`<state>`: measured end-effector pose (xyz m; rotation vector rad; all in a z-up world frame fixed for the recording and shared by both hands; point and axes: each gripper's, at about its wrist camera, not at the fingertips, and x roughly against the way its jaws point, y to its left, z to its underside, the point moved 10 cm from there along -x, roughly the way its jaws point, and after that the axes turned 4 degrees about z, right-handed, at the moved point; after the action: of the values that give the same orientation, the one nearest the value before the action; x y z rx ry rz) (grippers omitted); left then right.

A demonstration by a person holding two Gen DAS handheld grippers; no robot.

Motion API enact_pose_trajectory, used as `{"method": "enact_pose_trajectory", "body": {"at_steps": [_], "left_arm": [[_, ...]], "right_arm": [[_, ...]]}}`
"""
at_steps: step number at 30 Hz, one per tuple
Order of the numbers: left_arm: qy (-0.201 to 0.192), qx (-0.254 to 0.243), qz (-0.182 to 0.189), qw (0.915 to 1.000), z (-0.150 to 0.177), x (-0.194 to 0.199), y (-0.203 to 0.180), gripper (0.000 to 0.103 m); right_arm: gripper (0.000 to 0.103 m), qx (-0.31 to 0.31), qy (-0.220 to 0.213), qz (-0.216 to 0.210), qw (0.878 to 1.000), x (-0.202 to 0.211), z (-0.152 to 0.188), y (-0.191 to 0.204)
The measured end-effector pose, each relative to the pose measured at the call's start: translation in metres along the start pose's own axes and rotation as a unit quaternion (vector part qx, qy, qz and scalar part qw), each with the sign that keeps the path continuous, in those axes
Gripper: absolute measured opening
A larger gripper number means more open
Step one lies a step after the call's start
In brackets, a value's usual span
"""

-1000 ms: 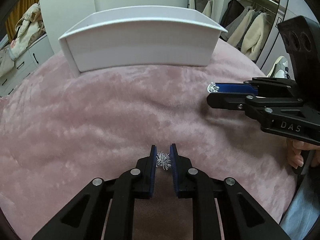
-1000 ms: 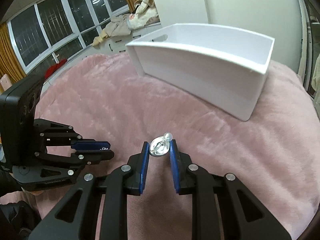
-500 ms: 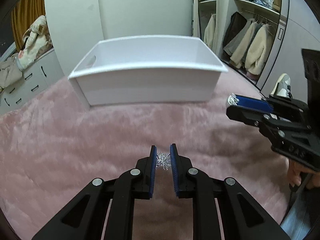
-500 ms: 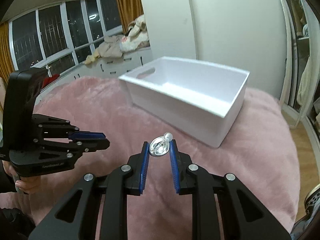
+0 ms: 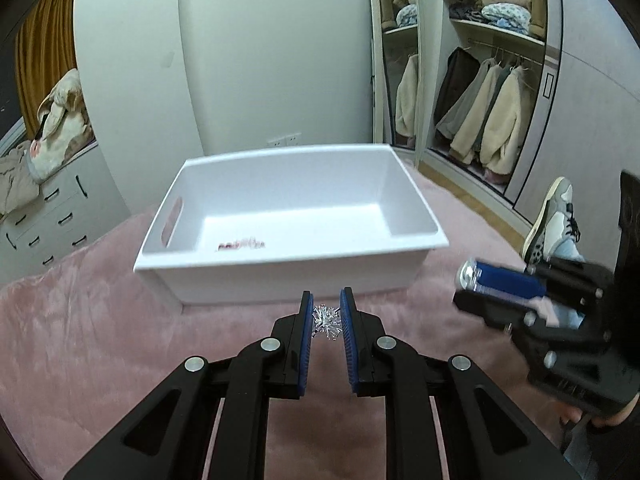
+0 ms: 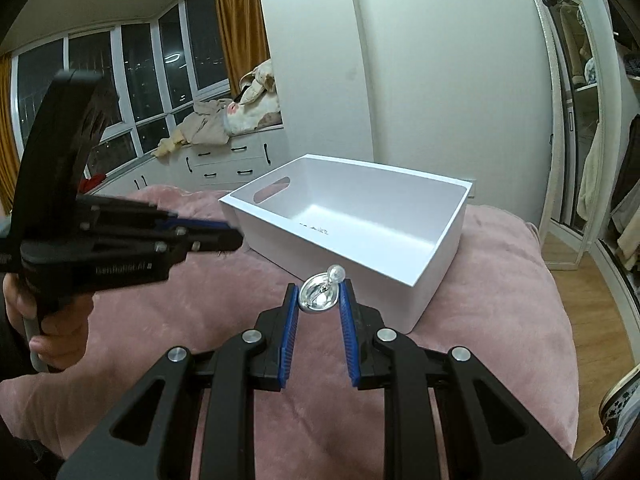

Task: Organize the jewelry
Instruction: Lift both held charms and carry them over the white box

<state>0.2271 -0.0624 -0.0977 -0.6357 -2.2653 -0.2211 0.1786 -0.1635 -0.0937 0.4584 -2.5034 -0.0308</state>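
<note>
Jewelry is held in both grippers: a brooch (image 5: 327,321) left (image 5: 325,318), an earring (image 6: 320,295) right (image 6: 319,300); one piece (reddish) (image 5: 241,245) is already binned (image 5: 280,258).

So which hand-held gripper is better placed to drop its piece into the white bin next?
Left, probably. The left hand-held gripper, holding a spiky crystal earring, faces the white plastic bin squarely; the right hand-held gripper, holding a silver disc earring, faces a corner.
</note>
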Motion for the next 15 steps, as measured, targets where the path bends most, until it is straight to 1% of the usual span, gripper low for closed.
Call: {"method": "enact_pose_trajectory", "body": {"at_steps": [3, 6, 10, 12, 15], "left_arm": [[-0.004, -0.006, 0.001, 1.0, -0.013, -0.002, -0.001, 0.019], [-0.009, -0.014, -0.001, 0.9999, -0.026, -0.006, -0.002, 0.019], [-0.015, -0.012, 0.0, 0.9998, -0.039, -0.011, 0.001, 0.019], [-0.013, -0.005, 0.003, 0.9999, -0.044, -0.017, 0.005, 0.019], [-0.01, -0.002, -0.002, 0.9999, -0.048, -0.029, 0.011, 0.019]], "right_arm": [[0.021, -0.002, -0.005, 0.005, 1.0, -0.002, -0.005, -0.002], [0.021, -0.009, -0.019, 0.005, 1.0, 0.001, -0.012, -0.004], [0.021, -0.009, -0.028, 0.013, 0.999, -0.001, -0.02, -0.008], [0.021, -0.01, -0.032, 0.019, 0.999, -0.003, -0.023, -0.012], [0.021, -0.016, -0.038, 0.024, 0.999, -0.006, -0.028, -0.017]]}}
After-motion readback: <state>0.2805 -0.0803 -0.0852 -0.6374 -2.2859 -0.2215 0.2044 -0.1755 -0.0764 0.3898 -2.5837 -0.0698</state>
